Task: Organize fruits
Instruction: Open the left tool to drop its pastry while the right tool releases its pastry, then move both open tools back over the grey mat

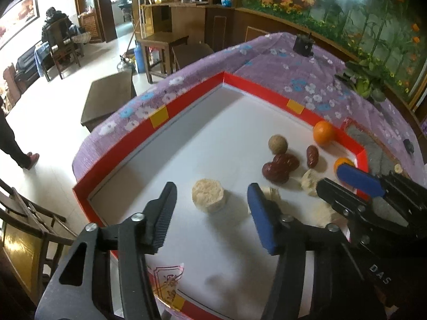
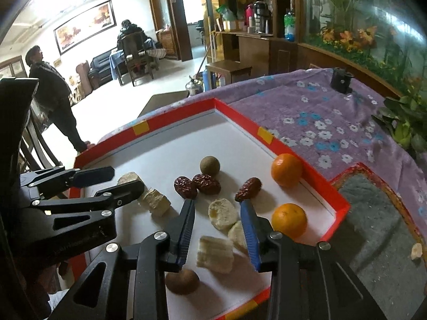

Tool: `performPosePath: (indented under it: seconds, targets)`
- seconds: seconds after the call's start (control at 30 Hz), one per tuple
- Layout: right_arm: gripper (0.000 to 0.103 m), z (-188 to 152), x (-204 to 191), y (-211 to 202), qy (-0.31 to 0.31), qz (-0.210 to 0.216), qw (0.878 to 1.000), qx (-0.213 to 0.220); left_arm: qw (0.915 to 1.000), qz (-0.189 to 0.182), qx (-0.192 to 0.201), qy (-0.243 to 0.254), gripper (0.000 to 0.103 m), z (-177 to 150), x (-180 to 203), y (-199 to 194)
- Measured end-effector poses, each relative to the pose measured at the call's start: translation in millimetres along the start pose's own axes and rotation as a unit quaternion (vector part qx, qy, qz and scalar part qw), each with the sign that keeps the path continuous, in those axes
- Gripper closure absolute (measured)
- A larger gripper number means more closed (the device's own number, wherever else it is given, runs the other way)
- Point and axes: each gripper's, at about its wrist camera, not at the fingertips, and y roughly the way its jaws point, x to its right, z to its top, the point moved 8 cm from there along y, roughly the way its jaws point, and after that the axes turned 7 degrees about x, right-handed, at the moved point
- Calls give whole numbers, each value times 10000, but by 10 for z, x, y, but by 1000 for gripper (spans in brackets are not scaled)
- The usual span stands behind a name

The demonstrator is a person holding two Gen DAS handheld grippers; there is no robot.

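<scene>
Left gripper tilted down, jaws apart over banana slice.

A home living room: black sofa, framed painting, wooden chairs, floral tablecloth.

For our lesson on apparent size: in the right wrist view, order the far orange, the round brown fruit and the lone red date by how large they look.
1. Far orange
2. Round brown fruit; it lies farther back, so its true size is unsure.
3. Lone red date, close to the brown fruit in apparent size.
</scene>
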Motion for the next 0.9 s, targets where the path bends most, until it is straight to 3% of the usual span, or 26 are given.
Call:
performPosePath:
  seconds: [0.17, 0.4, 0.7, 0.9]
  targets:
    - [69, -16, 132, -233, 223, -91, 9995, 184, 9998, -14, 166, 126, 47, 67, 156, -121]
    - [68, -77, 430, -608, 553, -348, 9968, 469, 9981, -317, 301, 424, 47, 115, 591, -260]
    - [68, -339, 1038, -1089, 934, -892, 9898, 607, 9911, -908, 276, 930, 47, 84, 1458, -353]
    - [64, -641, 1622, -1497, 1342, -1413, 9782, 713, 9827, -1327, 2, 1292, 47, -17, 2062, -296]
